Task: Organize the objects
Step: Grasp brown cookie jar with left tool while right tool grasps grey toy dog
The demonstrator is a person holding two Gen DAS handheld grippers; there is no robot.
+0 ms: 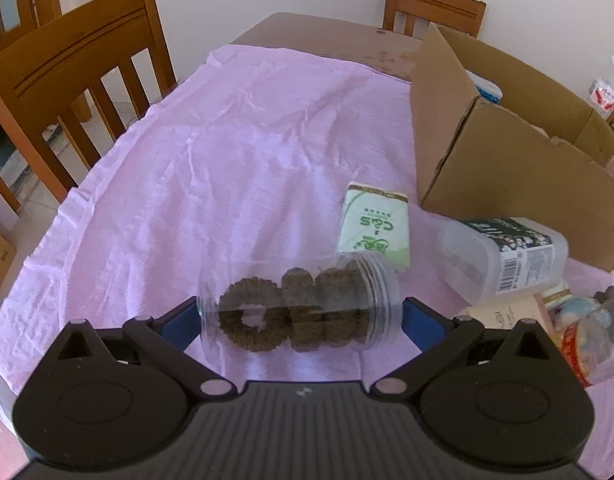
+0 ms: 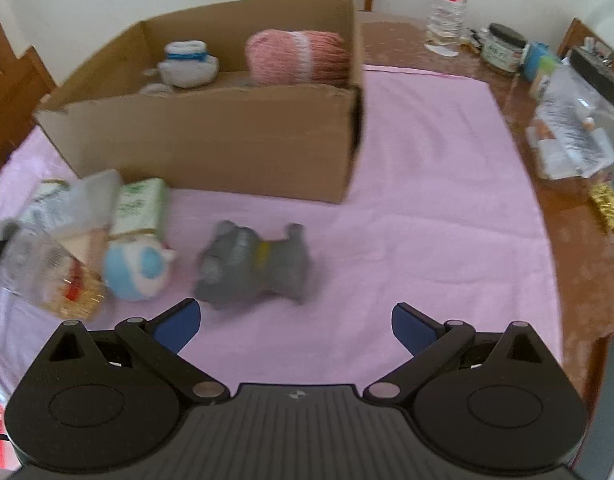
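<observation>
1. I am working over a dining table draped in a pink cloth (image 1: 235, 152), wooden chairs around it, an open cardboard box (image 2: 211, 140) sitting toward the far side.
2. My left gripper (image 1: 301, 316) is holding a clear plastic jar (image 1: 299, 304) of brown scrunchies, one blue pad at the base end and one at the threaded mouth. It is closed only to the jar's length, so it is standing wide.
3. The jar is lying crosswise between the fingers, its long axis running left to right, mouth pointing right toward the box. I cannot see a lid on it.
4. Judgement: I am carrying the jar to the box. I am planning to keep it level, since tipping the mouth down could spill the scrunchies, and to clear the near wall before lowering.
5. My right gripper (image 2: 295, 322) is hovering wide open and empty just short of the grey toy dog (image 2: 253, 266).
6. A green tissue pack (image 1: 375, 228) and a toppled tub (image 1: 503, 256) are lying near the box.
</observation>
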